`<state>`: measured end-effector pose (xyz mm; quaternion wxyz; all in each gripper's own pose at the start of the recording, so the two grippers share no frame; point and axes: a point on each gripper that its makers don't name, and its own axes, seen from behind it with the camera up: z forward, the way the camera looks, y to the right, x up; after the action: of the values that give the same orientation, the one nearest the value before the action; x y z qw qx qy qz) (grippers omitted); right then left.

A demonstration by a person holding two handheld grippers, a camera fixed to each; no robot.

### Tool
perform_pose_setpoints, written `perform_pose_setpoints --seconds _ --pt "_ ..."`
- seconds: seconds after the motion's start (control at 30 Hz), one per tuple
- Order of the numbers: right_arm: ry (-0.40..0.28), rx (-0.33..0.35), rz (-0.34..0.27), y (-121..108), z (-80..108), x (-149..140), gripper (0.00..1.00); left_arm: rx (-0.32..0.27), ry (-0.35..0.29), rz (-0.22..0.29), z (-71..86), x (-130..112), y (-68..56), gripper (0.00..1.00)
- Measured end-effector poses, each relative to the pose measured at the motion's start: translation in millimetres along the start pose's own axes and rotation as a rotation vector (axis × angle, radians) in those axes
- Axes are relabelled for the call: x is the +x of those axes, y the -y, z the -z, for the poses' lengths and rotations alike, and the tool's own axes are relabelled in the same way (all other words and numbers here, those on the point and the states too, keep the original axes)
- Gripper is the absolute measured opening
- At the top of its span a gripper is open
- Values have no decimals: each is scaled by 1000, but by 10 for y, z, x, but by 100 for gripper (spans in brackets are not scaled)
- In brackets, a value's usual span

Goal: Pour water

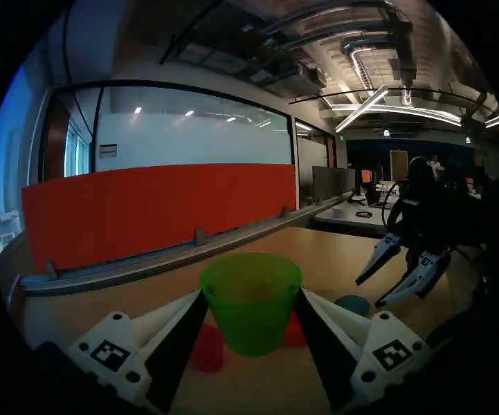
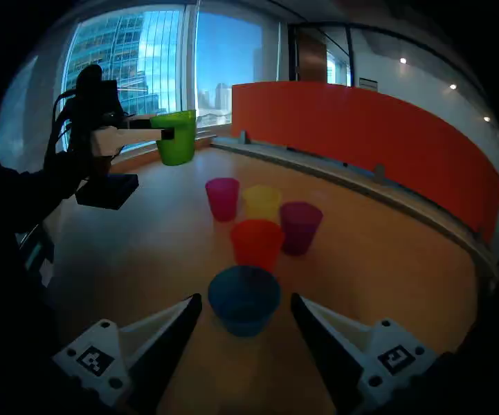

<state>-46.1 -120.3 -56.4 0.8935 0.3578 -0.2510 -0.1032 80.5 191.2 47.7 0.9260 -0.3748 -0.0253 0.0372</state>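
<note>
Above the table, left hand-held gripper clamps green cup, half-hiding red cup; right hand-held gripper gapes around blue cup.

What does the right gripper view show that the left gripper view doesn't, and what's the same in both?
The right gripper view brings a yellow cup, a purple cup and tall buildings through the window. The left gripper view brings ceiling lights and far desks. Both share the green cup pinched in the left gripper, the blue cup, the open right gripper, the orange wall and the wooden table.
</note>
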Motion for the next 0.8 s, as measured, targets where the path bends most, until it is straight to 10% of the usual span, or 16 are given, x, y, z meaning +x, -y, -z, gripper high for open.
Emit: perform_pose_setpoints --seconds 0.8 --pt "42 13 19 7 -287 -178 99 10 -15 -3 100 5 48 85"
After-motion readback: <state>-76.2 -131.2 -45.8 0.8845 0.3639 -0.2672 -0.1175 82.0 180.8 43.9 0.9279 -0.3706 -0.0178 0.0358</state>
